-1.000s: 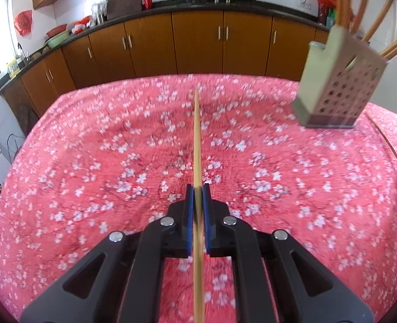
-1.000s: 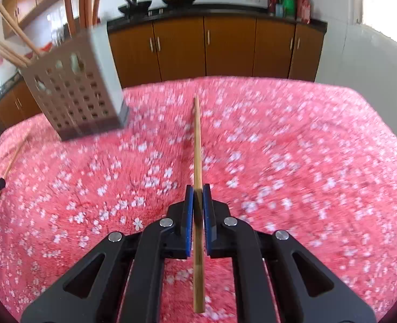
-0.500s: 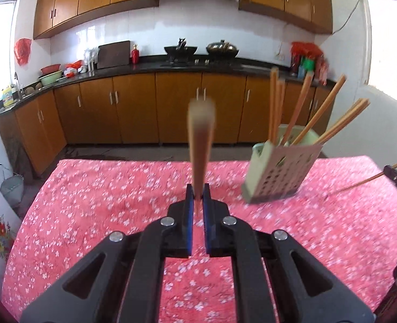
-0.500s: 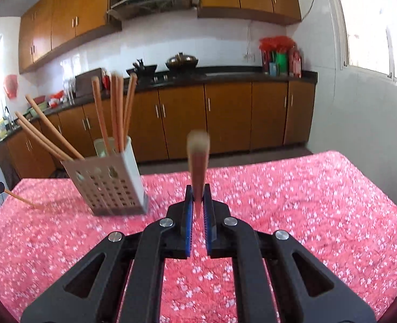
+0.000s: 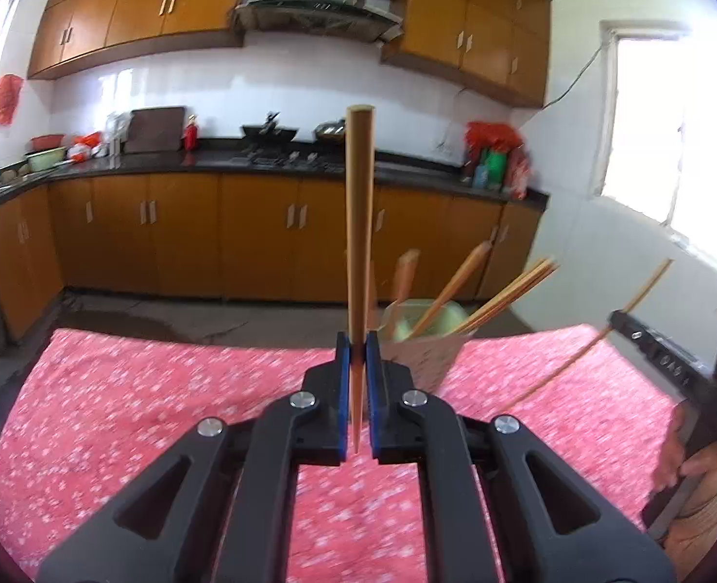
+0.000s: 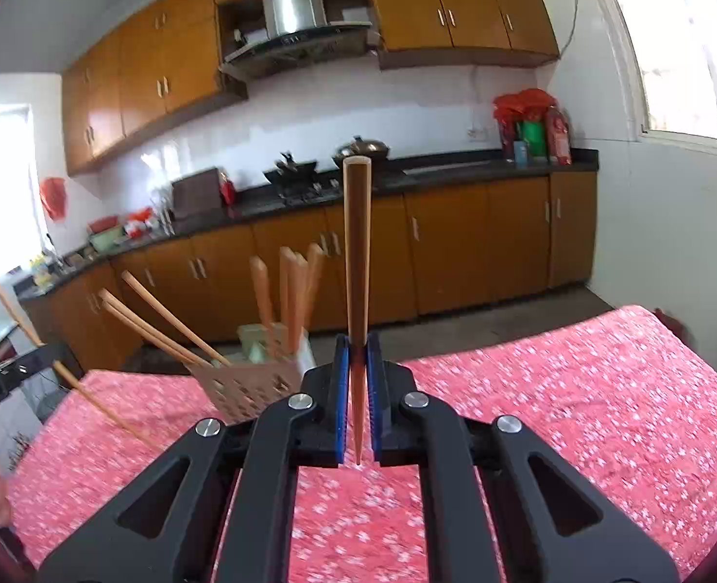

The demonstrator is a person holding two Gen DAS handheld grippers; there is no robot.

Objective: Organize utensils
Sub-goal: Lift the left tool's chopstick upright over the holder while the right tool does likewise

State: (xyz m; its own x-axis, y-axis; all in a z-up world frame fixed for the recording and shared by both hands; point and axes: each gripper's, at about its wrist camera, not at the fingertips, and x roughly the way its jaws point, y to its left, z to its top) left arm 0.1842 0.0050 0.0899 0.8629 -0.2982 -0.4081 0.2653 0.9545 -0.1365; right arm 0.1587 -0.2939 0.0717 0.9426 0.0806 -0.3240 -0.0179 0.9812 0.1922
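Note:
My left gripper (image 5: pixel 357 340) is shut on a wooden chopstick (image 5: pixel 358 223) that points up and forward. My right gripper (image 6: pixel 357 340) is shut on another wooden chopstick (image 6: pixel 357 252), also raised. A pale perforated utensil holder (image 5: pixel 424 352) with several chopsticks in it stands on the table just right of my left gripper; in the right wrist view the holder (image 6: pixel 249 386) is just left of my right gripper. Each view shows the other gripper at its edge, holding its chopstick (image 5: pixel 596 337) (image 6: pixel 57 364).
The table has a red floral cloth (image 5: pixel 140 413) (image 6: pixel 577 413). Beyond its far edge are the floor, brown kitchen cabinets (image 5: pixel 188 238) and a counter with a stove and pots. A white wall and window stand at the right.
Both grippers have tilted up from pointing down at the cloth to near level, lifting their chopsticks. The holder now appears lower and closer to each gripper's tips.

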